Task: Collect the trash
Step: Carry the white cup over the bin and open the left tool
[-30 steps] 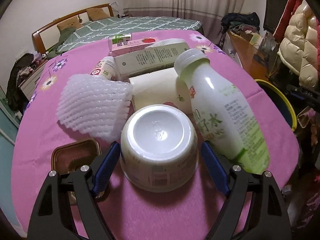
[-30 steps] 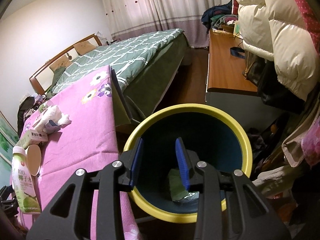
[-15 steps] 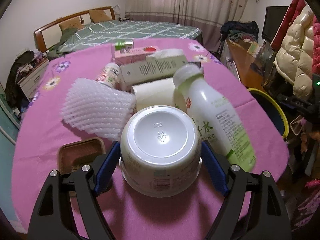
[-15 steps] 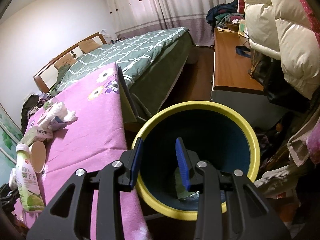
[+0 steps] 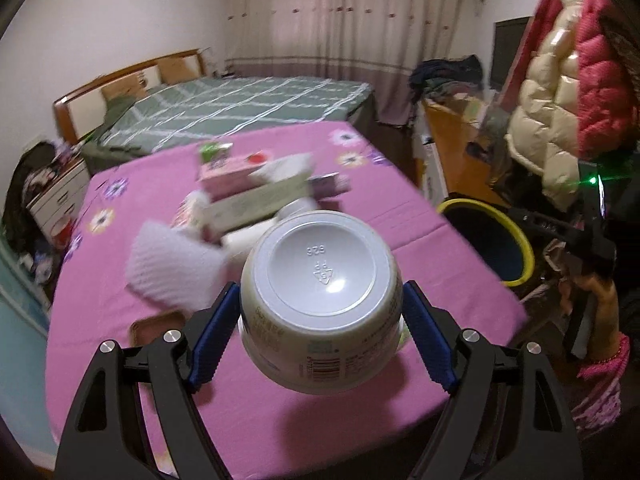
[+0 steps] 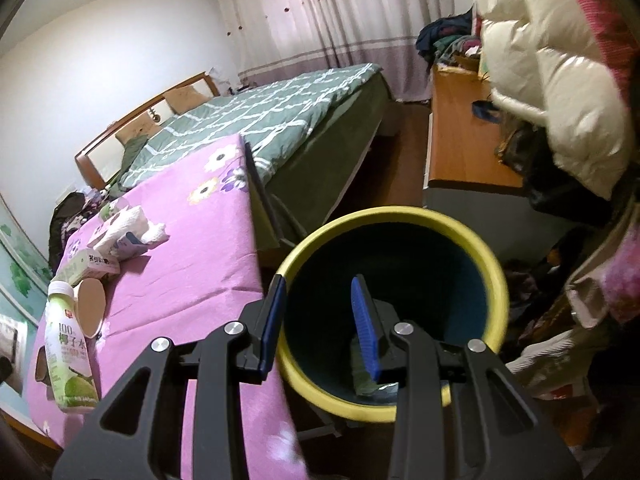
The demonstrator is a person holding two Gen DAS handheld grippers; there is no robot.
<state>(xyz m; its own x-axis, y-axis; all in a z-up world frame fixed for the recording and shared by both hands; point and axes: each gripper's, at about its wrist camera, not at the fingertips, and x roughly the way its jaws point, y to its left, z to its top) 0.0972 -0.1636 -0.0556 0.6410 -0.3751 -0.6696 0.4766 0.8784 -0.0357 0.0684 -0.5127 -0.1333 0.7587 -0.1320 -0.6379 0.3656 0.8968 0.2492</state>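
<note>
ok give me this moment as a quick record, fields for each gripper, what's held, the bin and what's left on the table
left gripper: shut on the white cup, held bottom toward the camera, lifted clear of the table
right gripper: jaws apart, nothing between them, above the bin's near rim
bin: yellow rim, dark inside, on the floor beside the table; some trash at the bottom
left on table: coconut water bottle, cartons, white foam net, tissue
blur: left wrist view is smeared, carton labels unreadable
</note>
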